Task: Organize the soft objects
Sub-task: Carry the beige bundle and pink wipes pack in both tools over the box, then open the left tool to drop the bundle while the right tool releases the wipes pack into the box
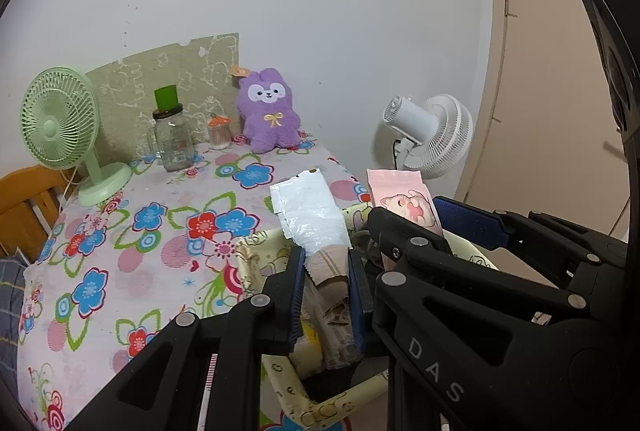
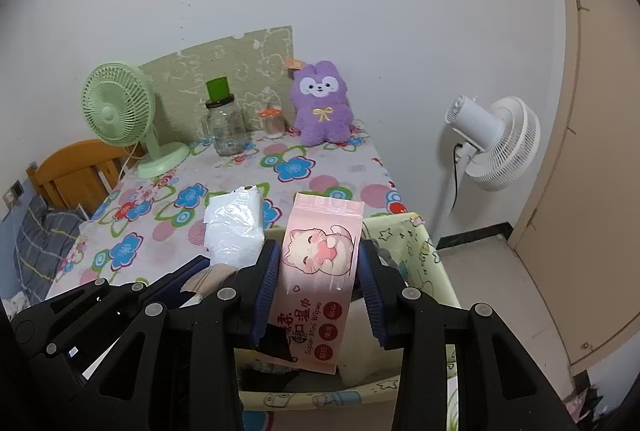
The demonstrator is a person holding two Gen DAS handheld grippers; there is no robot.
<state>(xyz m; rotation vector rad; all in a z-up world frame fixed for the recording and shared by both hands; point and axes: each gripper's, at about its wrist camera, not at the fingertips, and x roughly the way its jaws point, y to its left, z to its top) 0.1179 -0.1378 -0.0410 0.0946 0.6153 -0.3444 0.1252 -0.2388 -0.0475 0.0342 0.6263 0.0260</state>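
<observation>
Upright, wipes pack [image 2: 320, 271] stands lengthwise.

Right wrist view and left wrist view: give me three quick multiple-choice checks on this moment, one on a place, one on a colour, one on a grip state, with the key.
1. Where does the purple plush toy sit?
A. At the table's far edge by the wall
B. Inside the yellow bin
C. On the floor

2. What colour is the desk fan on the table?
A. White
B. Pale green
C. Blue

3. What is the right gripper doing?
A. Hanging open and empty
B. Clamped on the glass jar
C. Clamped on the pink wipes pack

Key: 1 A, it sits against the wall; 2 B, its grille and base are pale green; 3 C, both pads press the pack's sides.
</observation>
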